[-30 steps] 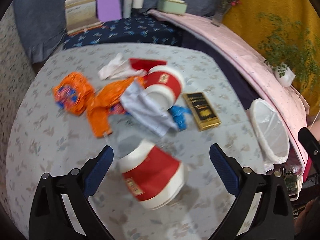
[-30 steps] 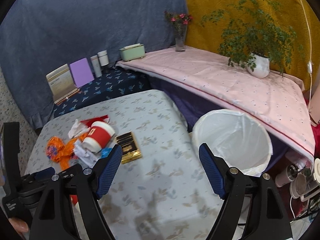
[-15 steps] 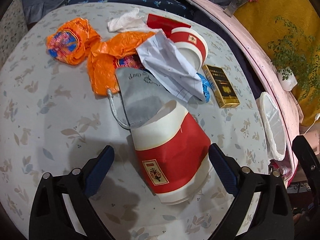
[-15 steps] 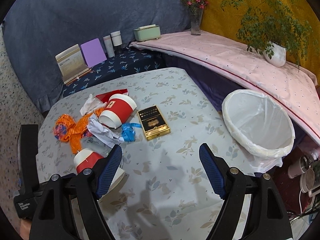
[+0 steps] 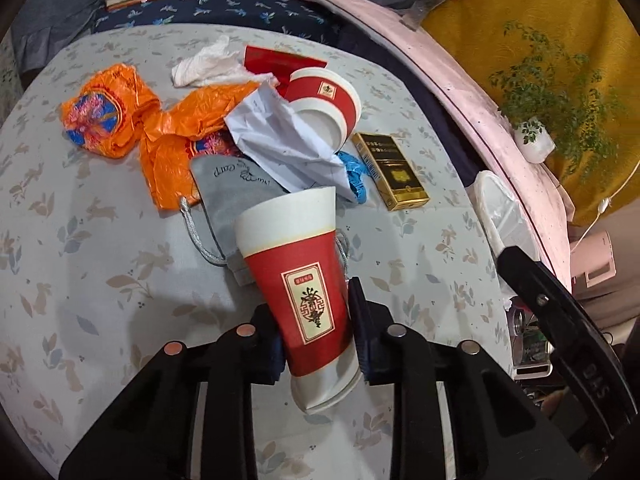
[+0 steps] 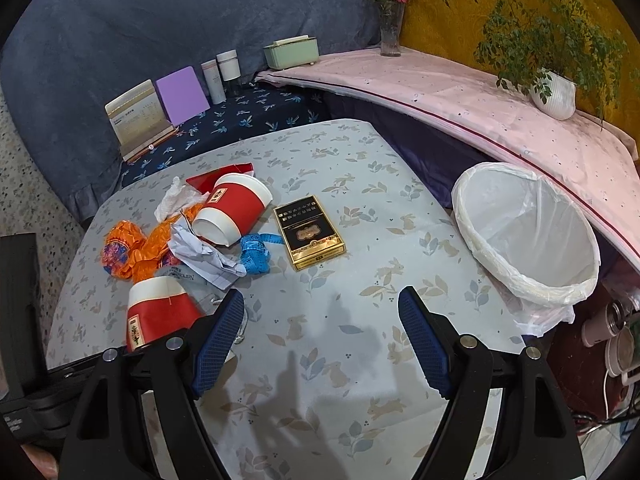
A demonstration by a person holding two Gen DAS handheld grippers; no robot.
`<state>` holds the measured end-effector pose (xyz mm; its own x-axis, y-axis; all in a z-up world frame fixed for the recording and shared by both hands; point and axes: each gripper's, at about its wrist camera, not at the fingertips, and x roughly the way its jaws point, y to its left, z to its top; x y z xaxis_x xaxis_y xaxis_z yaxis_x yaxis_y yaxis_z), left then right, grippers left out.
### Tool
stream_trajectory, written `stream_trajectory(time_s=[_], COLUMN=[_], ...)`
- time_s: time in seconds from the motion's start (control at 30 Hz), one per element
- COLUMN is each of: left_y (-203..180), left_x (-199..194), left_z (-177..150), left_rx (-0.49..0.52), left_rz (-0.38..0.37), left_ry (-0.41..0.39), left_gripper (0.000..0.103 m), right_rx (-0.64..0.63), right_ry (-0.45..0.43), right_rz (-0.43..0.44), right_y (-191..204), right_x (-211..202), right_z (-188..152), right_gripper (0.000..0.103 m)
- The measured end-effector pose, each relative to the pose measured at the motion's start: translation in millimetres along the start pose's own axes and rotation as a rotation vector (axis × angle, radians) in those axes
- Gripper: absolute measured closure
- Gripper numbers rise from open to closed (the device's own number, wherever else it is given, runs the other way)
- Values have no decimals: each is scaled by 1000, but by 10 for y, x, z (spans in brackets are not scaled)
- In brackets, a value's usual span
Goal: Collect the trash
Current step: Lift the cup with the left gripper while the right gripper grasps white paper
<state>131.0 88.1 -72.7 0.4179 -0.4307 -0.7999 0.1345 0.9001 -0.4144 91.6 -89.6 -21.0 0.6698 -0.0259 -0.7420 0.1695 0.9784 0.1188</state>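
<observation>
1. Two sets of tongs sit nearest my cameras. My left tongs [image 5: 316, 340] have just been closing, and their pads now press both sides of a red-and-white paper cup [image 5: 298, 280] lying on the table [image 6: 340, 380], its crushed mouth pointing away from me.
2. My right tongs [image 6: 320, 340] stand wide with nothing between them, angled down over a bare patch of the leaf-printed tablecloth.
3. Just past the held cup lies a grey drawstring pouch [image 5: 230, 200], touching the cup's far end, with crumpled white paper [image 5: 280, 140] overlapping it.
4. Beside those I see an orange plastic wrapper [image 5: 132, 120], a blue tape measure [image 6: 256, 252], a second red-and-white cup [image 6: 234, 212] on its side, a white tissue [image 5: 208, 64] and a red card [image 5: 276, 62], all bunched together.
5. To the right of that heap, a black-and-gold box [image 6: 310, 232] lies flat and slightly apart.
6. Off the table's right edge stands a white bin [image 6: 524, 236] lined with a clear bag.
7. Farther back, a dark floral bench carries a calendar [image 6: 138, 118], a purple board [image 6: 182, 94] and two bottles [image 6: 220, 74].
8. A pink-covered ledge [image 6: 460, 100] holds a green box [image 6: 292, 52], a vase of flowers [image 6: 390, 20] and a potted plant [image 6: 556, 92], against blue and mustard drapes.
</observation>
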Motion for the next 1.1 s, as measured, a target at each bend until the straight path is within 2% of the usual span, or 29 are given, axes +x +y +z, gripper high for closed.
stream_trajectory(time_s=[0.1,0.4,0.73,0.97,1.03,1.1], left_y=[35,267,522,632,651,662], left_x=[-134,-482,-487,-410,-388,-365], left_z=[8,185,416,518,539,562], left_rx=[3,3,-15,-21,-20,-19], left_rz=[2,81,109,134,139,142], left_ry=[-25,-104,-122,-115,-114,-111], left_gripper=[77,77,77,77,77,77], right_rx=[-3,-38,-102,-140,-145,-148], right_ry=[5,25,71,103,115,132], right_rz=[10,70,163,184,186,190], right_y=[45,361,838,1038,1054,1053], right_x=[29,252,699,993,1061,1137], right_z=[15,103,286,345,341,336], right_gripper=[27,27,31,42,48,58])
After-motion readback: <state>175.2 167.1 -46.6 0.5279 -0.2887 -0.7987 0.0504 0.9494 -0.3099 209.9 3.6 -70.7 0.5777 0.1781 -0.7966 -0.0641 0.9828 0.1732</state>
